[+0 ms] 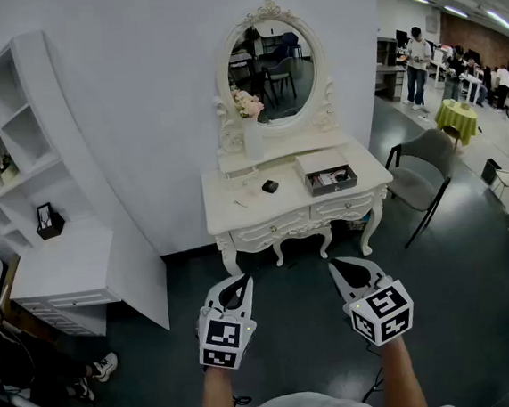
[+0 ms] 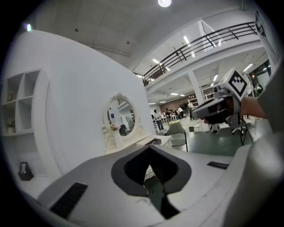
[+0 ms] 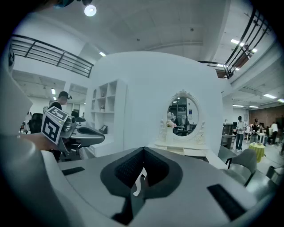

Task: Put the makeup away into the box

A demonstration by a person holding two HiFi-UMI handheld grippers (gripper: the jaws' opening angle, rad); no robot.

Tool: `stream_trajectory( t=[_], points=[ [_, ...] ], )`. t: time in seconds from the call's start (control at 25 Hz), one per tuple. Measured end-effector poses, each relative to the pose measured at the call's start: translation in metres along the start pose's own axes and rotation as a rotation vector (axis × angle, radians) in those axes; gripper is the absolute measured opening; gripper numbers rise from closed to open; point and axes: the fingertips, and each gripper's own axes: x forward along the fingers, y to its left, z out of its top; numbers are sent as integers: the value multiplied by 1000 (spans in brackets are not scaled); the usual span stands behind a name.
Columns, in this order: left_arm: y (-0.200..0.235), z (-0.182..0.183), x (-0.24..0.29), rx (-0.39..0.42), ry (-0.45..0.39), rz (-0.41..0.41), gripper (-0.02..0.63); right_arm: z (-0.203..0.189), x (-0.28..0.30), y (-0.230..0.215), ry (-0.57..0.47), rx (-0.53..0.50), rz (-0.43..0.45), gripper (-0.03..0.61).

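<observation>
The box (image 1: 334,188) is a shallow, dark-walled rectangular case that stands open on the right part of the white tabletop (image 1: 238,216). Its pale lid (image 1: 320,160) is tipped back behind it. A few small items lie inside, too small to make out. A small dark makeup compact (image 1: 270,186) lies flat near the middle of the tabletop, left of the box and apart from it.

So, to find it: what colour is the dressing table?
White; the dressing table shows best in the head view.
</observation>
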Motion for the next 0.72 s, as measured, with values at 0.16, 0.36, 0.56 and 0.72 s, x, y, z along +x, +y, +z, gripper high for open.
stream_trajectory(
  t=[0.16, 0.36, 0.56, 0.72],
  points=[
    [-8, 5, 7, 14, -2, -17, 12, 2, -1, -1, 0, -25, 21, -3],
    [-23, 5, 9, 6, 7, -19, 12, 3, -7, -8, -38, -8, 20, -3],
    [-45, -5, 8, -11, 41, -1, 12, -9, -21, -22, -26, 6, 23, -3],
    [-57, -13, 10, -22, 74, 8, 12, -19, -24, -31, -2, 14, 28, -3]
  ],
)
